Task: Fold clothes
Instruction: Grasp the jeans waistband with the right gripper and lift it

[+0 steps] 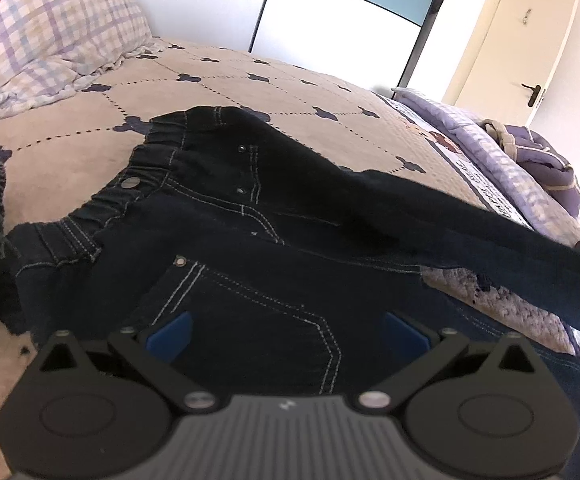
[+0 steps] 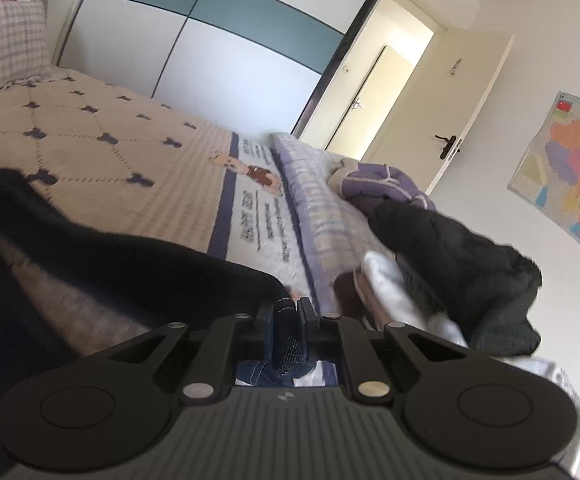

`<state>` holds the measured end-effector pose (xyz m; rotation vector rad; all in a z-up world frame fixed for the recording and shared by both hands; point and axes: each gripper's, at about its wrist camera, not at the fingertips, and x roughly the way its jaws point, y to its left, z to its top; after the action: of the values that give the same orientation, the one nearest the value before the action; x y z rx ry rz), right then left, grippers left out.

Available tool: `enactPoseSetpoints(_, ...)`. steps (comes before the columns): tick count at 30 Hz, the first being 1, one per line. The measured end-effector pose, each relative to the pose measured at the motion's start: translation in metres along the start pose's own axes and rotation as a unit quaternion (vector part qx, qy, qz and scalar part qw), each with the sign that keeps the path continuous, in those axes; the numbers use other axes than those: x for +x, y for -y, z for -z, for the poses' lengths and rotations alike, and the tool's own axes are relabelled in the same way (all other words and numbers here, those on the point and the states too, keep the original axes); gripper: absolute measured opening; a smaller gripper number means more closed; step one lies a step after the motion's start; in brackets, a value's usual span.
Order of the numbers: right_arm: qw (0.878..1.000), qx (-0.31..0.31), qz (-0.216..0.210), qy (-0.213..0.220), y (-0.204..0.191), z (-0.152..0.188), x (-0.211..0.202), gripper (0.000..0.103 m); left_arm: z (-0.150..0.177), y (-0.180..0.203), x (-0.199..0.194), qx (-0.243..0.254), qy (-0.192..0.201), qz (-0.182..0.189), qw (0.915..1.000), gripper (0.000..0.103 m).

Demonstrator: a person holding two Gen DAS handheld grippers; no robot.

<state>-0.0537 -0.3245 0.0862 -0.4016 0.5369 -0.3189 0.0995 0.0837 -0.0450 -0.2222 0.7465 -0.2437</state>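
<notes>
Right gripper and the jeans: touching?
Touching. The right wrist view shows the right gripper with its pads clamped on a fold of the jeans.

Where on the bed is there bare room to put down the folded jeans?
Free: the beige bedspread between the jeans and the wardrobe. Crowded: the checked duvet at one end, the pile of clothes at the other.

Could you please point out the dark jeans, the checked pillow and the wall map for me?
dark jeans [image 1: 225, 216], left wrist view, front panel.
checked pillow [image 1: 49, 28], left wrist view, its face.
wall map [image 2: 570, 168], right wrist view, coloured middle.
</notes>
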Motion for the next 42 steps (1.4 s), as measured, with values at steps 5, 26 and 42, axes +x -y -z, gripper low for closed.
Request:
enactPoseSetpoints(5, 0.999, -0.034, -0.021, -0.002, -0.015, 0.033, -0.026, 0.012, 0.0, -0.006, -0.001, -0.012, -0.003, -0.012, 0.9999, 0.103)
enactPoseSetpoints(26, 0.962, -0.118, -0.21, -0.129, -0.066, 0.014, -0.036, 0.046, -0.014, -0.042, -0.015, -0.078, -0.01, -0.079, 0.9938, 0.103)
enactPoseSetpoints(42, 0.942, -0.091, -0.323, -0.024, -0.19, -0.093, 0.023, 0.046, -0.022, -0.062, -0.012, -0.118, -0.006, -0.064, 0.9909, 0.103)
